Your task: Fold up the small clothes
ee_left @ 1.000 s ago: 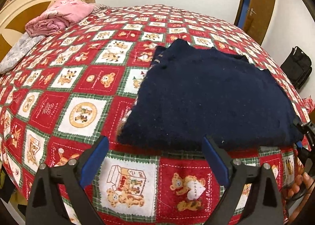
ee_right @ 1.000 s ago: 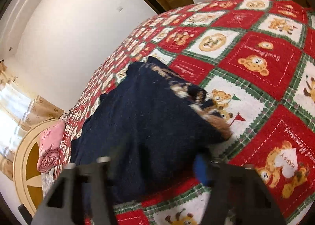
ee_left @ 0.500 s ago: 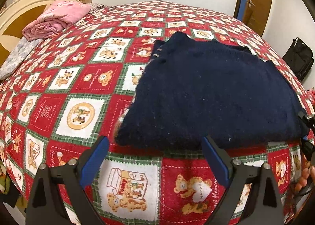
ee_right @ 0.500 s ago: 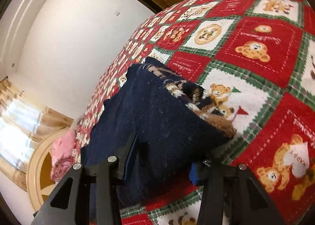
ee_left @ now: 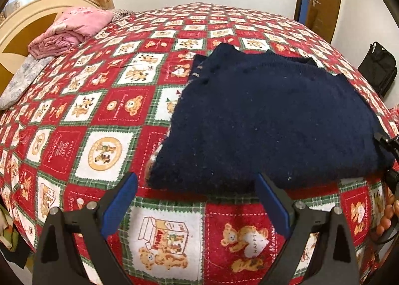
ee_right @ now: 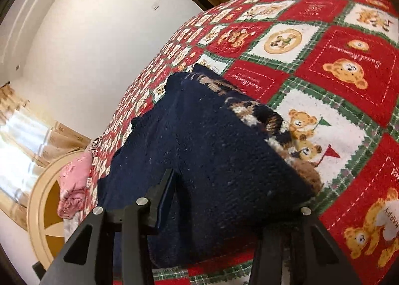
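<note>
Navy sweater (ee_left: 269,120) lies folded on the red teddy-bear quilt (ee_left: 104,120).

Left gripper (ee_left: 197,182) hovers spread at its near edge, pinching nothing. Only the right-wrist view shows the right gripper (ee_right: 224,192) astride the sweater's corner, pads against the knit, and a brown pattern underneath.

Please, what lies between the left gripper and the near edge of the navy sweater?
Only a strip of the teddy-bear quilt. In the left wrist view, the left gripper is open just short of the navy sweater, nothing else between.
</note>
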A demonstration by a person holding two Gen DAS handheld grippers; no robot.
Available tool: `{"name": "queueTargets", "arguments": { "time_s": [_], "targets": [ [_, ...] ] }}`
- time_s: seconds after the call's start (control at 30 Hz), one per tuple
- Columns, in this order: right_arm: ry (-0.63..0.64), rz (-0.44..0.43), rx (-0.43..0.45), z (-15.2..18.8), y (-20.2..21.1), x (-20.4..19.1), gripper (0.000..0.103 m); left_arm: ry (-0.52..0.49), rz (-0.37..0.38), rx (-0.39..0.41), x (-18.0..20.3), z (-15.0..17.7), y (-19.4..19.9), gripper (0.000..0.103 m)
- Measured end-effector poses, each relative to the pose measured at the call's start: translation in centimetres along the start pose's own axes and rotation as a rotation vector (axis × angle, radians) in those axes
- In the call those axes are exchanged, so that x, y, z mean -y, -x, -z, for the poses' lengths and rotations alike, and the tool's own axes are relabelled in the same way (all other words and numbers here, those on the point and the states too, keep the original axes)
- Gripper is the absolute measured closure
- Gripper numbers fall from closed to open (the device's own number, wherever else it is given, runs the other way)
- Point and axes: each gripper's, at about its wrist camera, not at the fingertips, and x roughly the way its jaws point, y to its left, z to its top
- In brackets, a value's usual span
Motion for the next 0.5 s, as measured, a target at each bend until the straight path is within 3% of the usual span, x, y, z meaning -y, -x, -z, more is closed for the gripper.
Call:
{"name": "queueTargets", "arguments": {
  "time_s": [0.3,0.5],
  "targets": [
    [-0.049,-0.033,-0.031,-0.8,-1.2,-0.1,0.057,-0.107,0.036,0.078,3.7,-3.8,1.0,0.006],
    [-0.012,-0.015,-0.034,-0.6,-1.2,-0.9,0.053,-0.132,0.148,0.043,9.1,-6.7,-1.5,0.006]
  ]
}}
